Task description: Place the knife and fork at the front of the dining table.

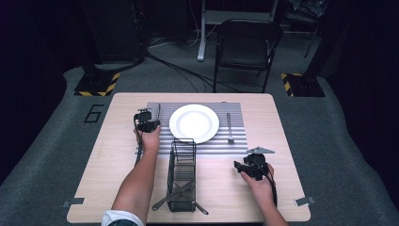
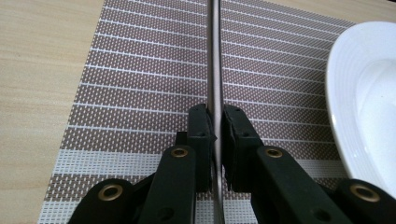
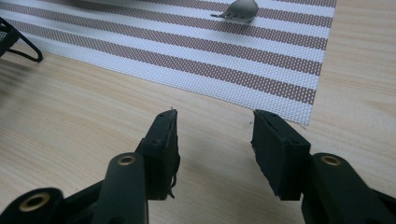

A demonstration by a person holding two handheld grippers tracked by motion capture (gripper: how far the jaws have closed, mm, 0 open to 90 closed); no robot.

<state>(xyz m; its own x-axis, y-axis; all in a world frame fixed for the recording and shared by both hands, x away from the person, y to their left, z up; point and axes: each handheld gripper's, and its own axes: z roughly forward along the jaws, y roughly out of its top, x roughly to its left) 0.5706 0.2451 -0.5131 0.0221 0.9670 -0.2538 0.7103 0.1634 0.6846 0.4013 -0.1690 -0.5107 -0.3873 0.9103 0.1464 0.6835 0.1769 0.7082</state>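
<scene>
The bench (image 1: 117, 155) is pale, light-wood in colour with a fine grain. On it lies a placemat (image 2: 140, 93) striped brown and white — a woven pattern of tiny dots within each band. The plate (image 1: 194, 123) is plain glossy white, with faint concentric ridges on its rim. The knife (image 2: 214, 70) is bright silver metal, and so is the fork (image 1: 230, 128). The wire cutlery basket (image 1: 181, 174) is black. Both pairs of tongs — left (image 2: 215, 126) and right (image 3: 215, 140) — are matt black with small brass-coloured rivets. The floor (image 1: 42, 155) is grey carpet, and the folding chair (image 1: 247, 47) black
</scene>
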